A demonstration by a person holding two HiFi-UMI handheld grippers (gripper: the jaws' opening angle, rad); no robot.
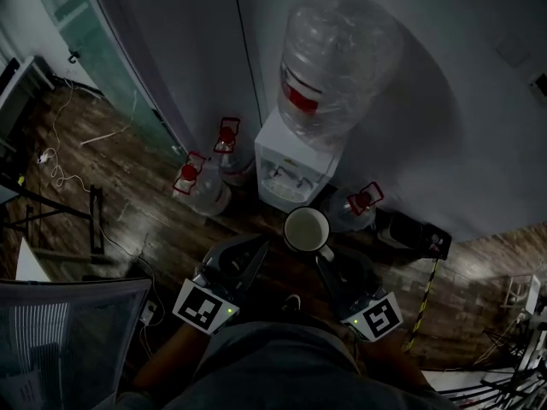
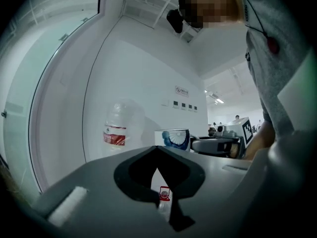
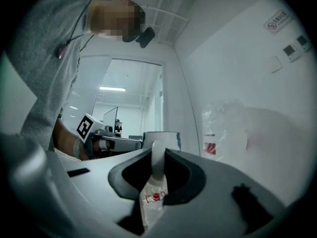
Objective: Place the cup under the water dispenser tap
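Note:
A white water dispenser (image 1: 289,165) with a large clear bottle (image 1: 338,67) on top stands against the wall. Just in front of its tap recess (image 1: 286,179) hangs a white cup (image 1: 306,229), mouth up. My right gripper (image 1: 326,258) is shut on the cup's handle, which shows as a pale loop (image 3: 157,157) between the jaws in the right gripper view. In the left gripper view the cup (image 2: 172,138) has a blue pattern. My left gripper (image 1: 258,254) is level beside it on the left, shut, with nothing in it.
Three spare water bottles with red caps stand on the wooden floor round the dispenser: two on its left (image 1: 202,188) (image 1: 229,149) and one on its right (image 1: 359,205). A black box (image 1: 416,234) sits further right. A glass door (image 1: 94,49) and cables are at left.

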